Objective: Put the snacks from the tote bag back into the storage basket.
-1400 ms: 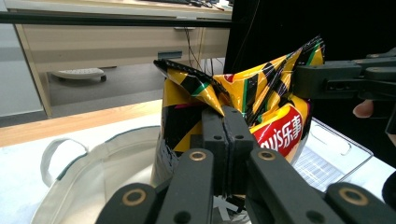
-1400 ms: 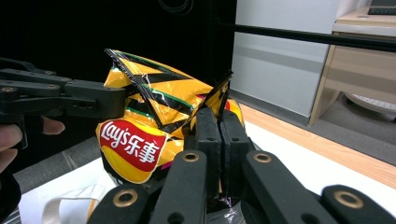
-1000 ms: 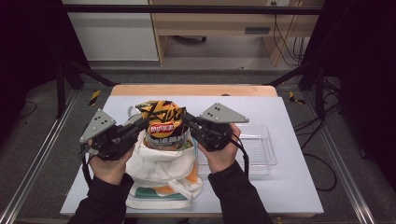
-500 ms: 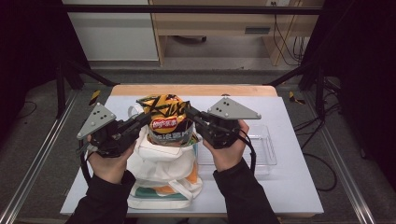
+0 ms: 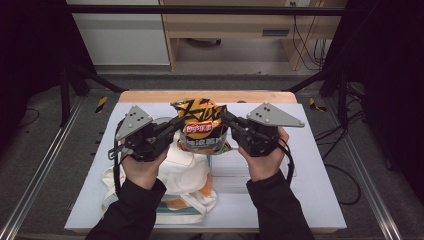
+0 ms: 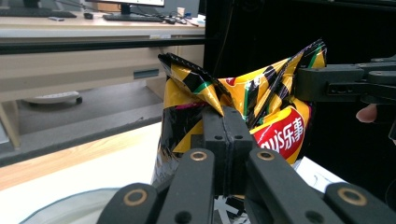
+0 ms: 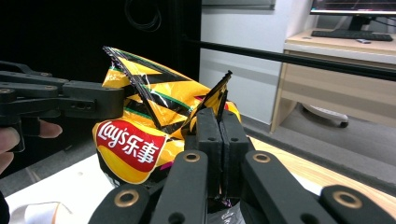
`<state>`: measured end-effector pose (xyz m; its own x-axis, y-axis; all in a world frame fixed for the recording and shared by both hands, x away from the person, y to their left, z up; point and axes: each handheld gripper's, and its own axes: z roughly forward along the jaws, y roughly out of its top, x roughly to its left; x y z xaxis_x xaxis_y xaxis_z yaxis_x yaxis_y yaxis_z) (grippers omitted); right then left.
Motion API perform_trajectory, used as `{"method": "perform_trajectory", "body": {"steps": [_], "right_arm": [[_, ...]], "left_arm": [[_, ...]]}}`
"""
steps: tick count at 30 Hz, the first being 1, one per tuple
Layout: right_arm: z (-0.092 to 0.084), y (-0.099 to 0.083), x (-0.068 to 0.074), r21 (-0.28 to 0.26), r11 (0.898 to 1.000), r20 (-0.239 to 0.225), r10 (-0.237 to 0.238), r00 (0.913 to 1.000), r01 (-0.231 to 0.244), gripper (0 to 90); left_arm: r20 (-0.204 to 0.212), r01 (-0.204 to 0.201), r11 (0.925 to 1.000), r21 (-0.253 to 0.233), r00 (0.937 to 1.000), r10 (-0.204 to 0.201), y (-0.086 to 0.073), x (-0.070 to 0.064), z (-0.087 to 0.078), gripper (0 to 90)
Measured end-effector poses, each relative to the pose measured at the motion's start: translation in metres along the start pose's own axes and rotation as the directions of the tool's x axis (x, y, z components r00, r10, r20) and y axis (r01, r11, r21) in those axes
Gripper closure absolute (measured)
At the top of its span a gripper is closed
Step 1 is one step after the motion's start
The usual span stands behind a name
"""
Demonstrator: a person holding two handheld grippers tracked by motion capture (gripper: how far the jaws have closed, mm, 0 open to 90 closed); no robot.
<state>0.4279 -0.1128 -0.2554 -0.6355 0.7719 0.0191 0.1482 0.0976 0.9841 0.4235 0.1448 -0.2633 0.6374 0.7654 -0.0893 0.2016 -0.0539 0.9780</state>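
Above the white table, the puffy yellow-and-black foil crisp bag hangs light and crushable, each side's upper edge pinched by the left gripper and right gripper; seams suit best.

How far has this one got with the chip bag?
Done: the chip bag is up off the table, above the tote. In hand: the left gripper and right gripper each pinch a top corner, jaws shut. Left: its top seal looks unopened; presumably it gets pulled apart or set down.
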Motion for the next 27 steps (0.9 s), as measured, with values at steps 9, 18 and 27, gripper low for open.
{"method": "perform_trajectory", "body": {"steps": [9,18,27], "right_arm": [[-0.017,-0.010,-0.021,0.007,1.000,0.048,0.008,0.9988,-0.008,89.6],[-0.027,-0.021,-0.038,0.009,1.000,0.078,0.027,0.9966,-0.028,89.6],[-0.033,-0.032,-0.056,0.015,0.999,0.108,0.045,0.9932,-0.047,89.6]], "left_arm": [[0.030,-0.017,0.9997,0.017,0.9994,0.017,-0.005,-0.016,0.027,89.9],[0.049,-0.029,0.9992,0.027,0.9984,0.027,-0.011,-0.026,0.049,89.8],[0.064,-0.033,0.9984,0.046,0.9975,0.030,-0.017,-0.033,0.072,89.8]]}}
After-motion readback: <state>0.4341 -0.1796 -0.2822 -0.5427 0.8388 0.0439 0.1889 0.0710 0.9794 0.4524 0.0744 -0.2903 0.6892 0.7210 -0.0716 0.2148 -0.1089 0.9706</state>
